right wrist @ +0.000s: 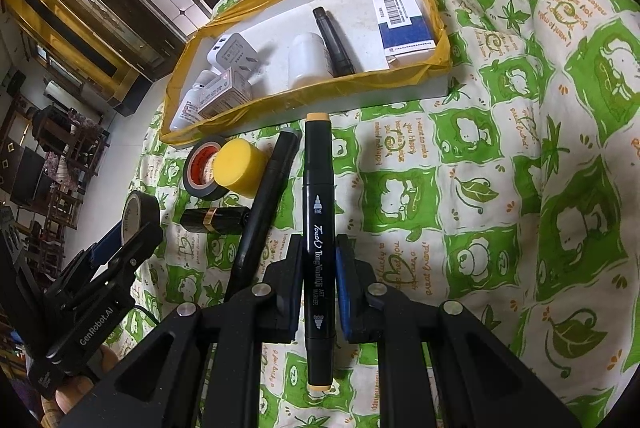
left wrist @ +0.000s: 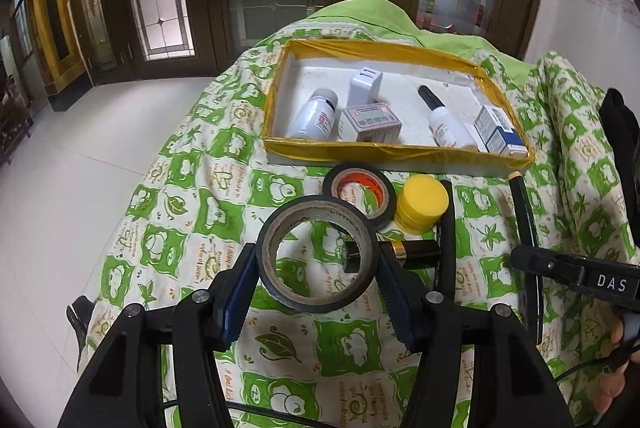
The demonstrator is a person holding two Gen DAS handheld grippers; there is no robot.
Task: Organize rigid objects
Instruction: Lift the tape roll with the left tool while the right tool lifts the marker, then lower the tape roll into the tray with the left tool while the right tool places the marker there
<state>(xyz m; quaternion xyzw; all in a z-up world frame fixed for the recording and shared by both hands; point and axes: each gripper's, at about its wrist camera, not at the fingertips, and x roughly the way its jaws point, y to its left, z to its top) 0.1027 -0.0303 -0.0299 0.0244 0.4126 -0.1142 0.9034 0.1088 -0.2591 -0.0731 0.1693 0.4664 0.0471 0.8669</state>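
With my left gripper (left wrist: 316, 268) pinching a tape roll (left wrist: 316, 256) and my right gripper (right wrist: 318, 268) clamping the marker (right wrist: 318, 244), the half-filled tray (left wrist: 400, 149) lies ahead; several items still wait outside it.

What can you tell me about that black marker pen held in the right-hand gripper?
The marker is a long black plastic art pen with tan caps at both ends and white print reading "Touch", with "fine" and "broad" tip icons. The right gripper clamps its middle between blue-padded fingers. It points toward the yellow-taped tray, above the green patterned cloth.
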